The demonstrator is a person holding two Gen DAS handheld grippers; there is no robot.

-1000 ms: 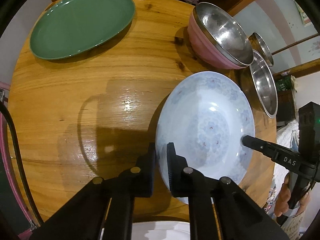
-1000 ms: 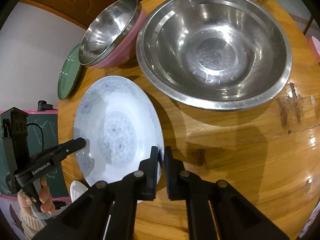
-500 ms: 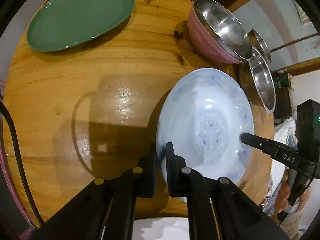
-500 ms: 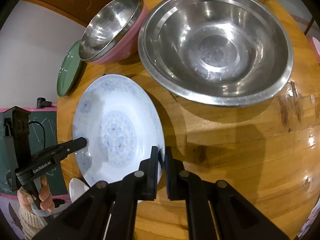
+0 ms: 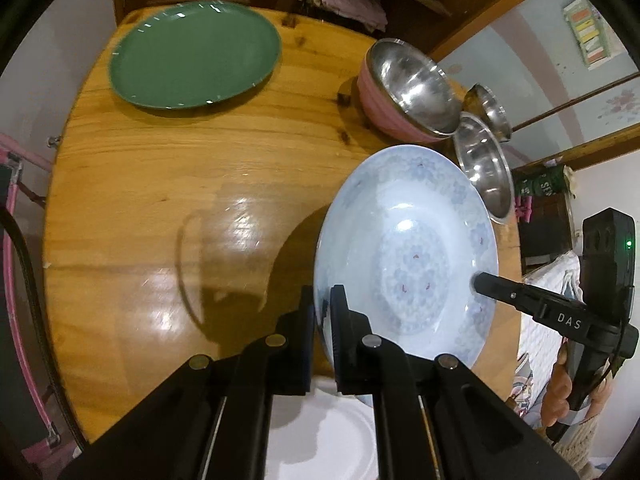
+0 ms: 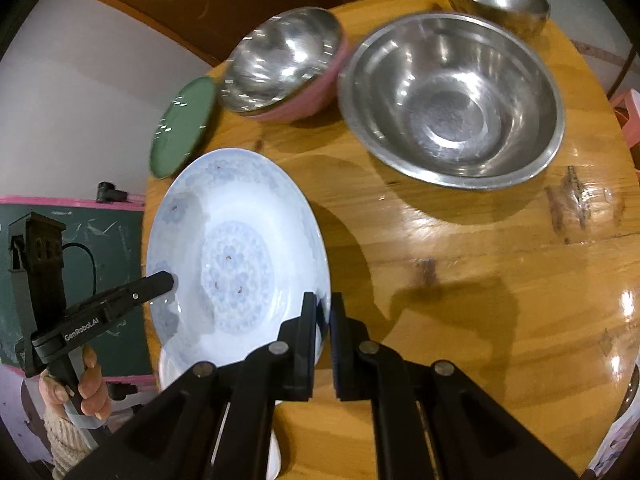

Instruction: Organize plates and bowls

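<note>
We judged the blue floral plate rigid, glazed, slippery and breakable, best pinched at opposite rim edges, and it hung above the wooden table, its left rim clamped in the left gripper and its right rim in the right gripper.

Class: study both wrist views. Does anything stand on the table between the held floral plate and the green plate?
Nothing visible does. The floral plate, gripped at opposite rims by the left gripper and right gripper, faces bare wooden table up to the green plate.
</note>
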